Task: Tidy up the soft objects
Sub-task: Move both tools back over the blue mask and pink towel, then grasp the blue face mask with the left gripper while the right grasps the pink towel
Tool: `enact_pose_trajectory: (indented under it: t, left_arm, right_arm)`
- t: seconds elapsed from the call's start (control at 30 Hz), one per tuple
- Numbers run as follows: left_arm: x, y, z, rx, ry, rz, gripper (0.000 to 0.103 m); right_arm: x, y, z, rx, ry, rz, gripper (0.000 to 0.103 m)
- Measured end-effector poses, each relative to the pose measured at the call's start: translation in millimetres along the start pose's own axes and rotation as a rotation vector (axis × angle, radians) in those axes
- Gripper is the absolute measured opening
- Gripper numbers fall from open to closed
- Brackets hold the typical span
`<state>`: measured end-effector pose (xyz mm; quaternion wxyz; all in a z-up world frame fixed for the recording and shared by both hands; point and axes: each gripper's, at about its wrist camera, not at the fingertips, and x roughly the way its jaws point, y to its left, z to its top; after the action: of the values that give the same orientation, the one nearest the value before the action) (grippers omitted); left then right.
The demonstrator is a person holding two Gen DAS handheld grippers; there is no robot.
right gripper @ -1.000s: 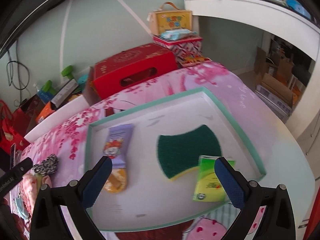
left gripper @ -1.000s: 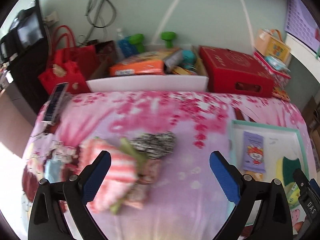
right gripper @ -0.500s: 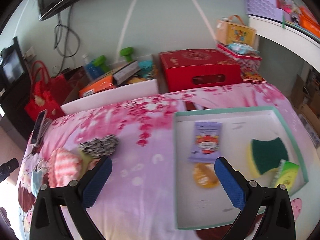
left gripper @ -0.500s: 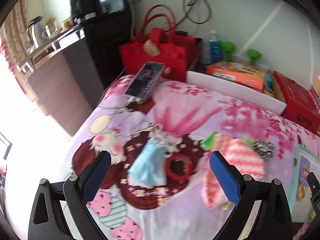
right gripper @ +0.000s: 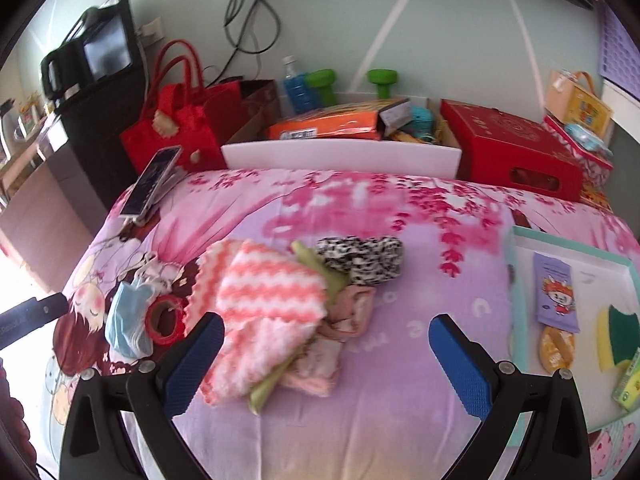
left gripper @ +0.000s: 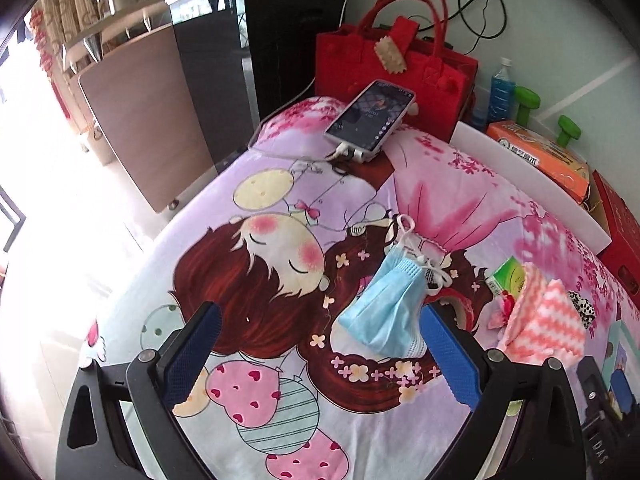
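A pile of soft things lies on the printed sheet: a pink-and-white zigzag cloth [right gripper: 264,304], a black-and-white speckled cloth [right gripper: 362,258], a pink fabric piece [right gripper: 348,312] and a green strip [right gripper: 316,264]. A blue face mask [left gripper: 386,306] lies left of the pile, beside a red tape roll [right gripper: 162,318]. My left gripper [left gripper: 320,356] is open and empty, with the mask just inside its right finger. My right gripper [right gripper: 326,364] is open and empty over the near edge of the pile. The zigzag cloth [left gripper: 540,316] also shows in the left wrist view.
A white tray with a teal rim [right gripper: 516,280] at right holds a purple packet [right gripper: 556,292], a green-and-yellow sponge [right gripper: 622,336] and a green pack [right gripper: 628,386]. A charging phone [left gripper: 370,118] lies at the sheet's far left corner. A red bag [left gripper: 394,60] and boxes [right gripper: 516,148] stand behind.
My left gripper has swung left, from the cloth pile to the mask and the sheet's left side. My right gripper has swung left, from the tray to the cloth pile.
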<state>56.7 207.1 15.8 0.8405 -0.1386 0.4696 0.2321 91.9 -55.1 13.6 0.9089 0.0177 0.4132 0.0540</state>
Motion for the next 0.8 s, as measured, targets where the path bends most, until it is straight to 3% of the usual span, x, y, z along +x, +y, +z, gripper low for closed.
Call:
enact_pose_trajectory:
  t: [0.27,0.5,0.6,0.8]
  left_arm:
    - [34,-8,-9,-0.002,0.112,-0.033,0.099]
    - [46,-16,-10,-0.005,0.143,-0.043,0.099]
    - [53,-19,-9,-0.018,0.158,-0.05,0.099]
    - [61,-19,-7,-0.043,0.169,-0.056,0.099]
  right_arm:
    - [24,26,-9,-0.074,0.035,0.018,0.103]
    - [40,36,-16,-0.114,0.063,0.024,0.103]
    - [42,38,-17,-0.125,0.065,0.021,0.098]
    - [45,41,-17,-0.131,0.066,0.031,0.078]
